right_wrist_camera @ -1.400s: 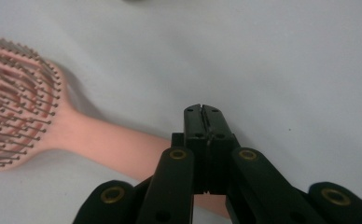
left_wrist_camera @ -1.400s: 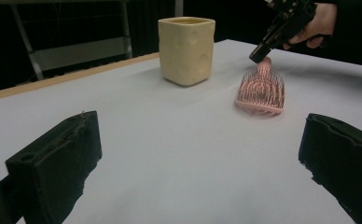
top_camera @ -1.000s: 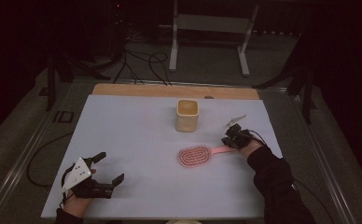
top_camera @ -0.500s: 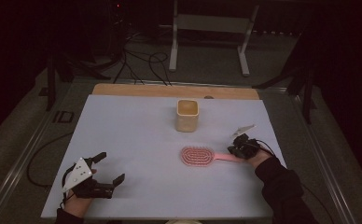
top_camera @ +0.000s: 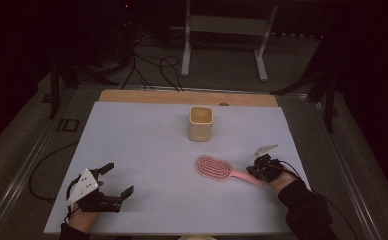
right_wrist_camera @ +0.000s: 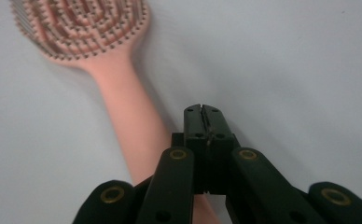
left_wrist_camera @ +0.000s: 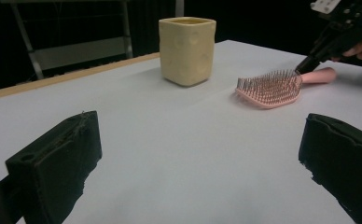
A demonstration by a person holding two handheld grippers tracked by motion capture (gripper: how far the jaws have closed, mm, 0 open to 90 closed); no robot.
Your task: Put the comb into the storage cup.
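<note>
Pink hairbrush point(top_camera: 217, 168) lies bristles up on the white table point(top_camera: 147, 145), toward the right front, its handle pointing at the person's right hand. Right gripper point(top_camera: 260, 170) sits over the end of that handle; in the right gripper view its jaws are pressed together, empty, just beside the handle. A cream square cup point(top_camera: 201, 123) stands upright behind the brush. Left gripper point(top_camera: 116, 178) rests at the front left, well apart, jaws wide open.

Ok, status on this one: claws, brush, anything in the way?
Left claw open, idle at near left. Right claw shut, empty, over the handle of the pink brush. Brush flat on table, bristles up. Yellow cup behind it, apart.
</note>
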